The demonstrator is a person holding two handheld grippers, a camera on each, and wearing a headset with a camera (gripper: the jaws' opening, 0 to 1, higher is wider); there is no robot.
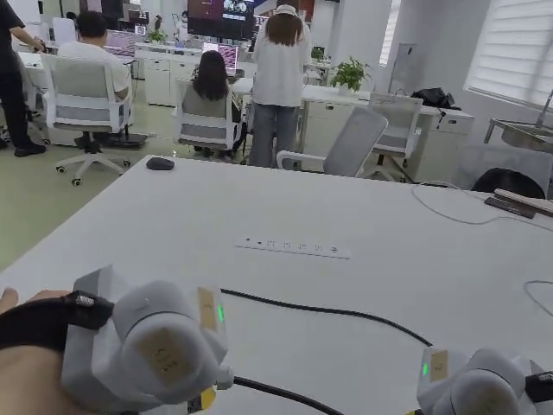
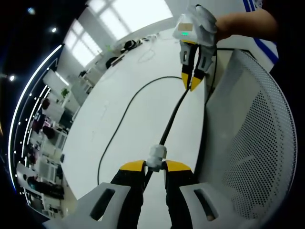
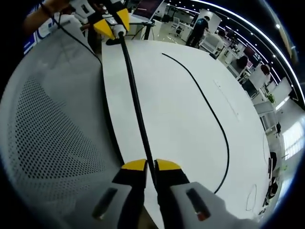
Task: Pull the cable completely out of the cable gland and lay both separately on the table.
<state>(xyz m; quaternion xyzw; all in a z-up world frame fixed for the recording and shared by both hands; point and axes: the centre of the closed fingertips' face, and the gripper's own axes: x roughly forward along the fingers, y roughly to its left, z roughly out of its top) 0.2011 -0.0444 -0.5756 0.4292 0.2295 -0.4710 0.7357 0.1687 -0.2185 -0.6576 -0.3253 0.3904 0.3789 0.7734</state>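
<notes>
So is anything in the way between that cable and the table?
Nothing visible. The cable stretches between the right gripper and the gland in the left gripper, along the table edge; the surface beside it carries just the cable's own loop.

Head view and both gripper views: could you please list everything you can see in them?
Table: one, white, foreground.
Cable: one, black, taut between the two grippers; a black run also curves across the table.
Cable gland: one, white, on the cable.
Socket strip: one, white, mid-table.
Mouse: one, black, far table edge.
Mesh chair back: one, white, beside the table's near edge.
Office chairs: several, white, background.
Plant: one, green, on a background desk.
People: at least four, background.
Left gripper: one, yellow-tipped, shut on the gland.
Right gripper: one, yellow-tipped, shut on the cable.
</notes>
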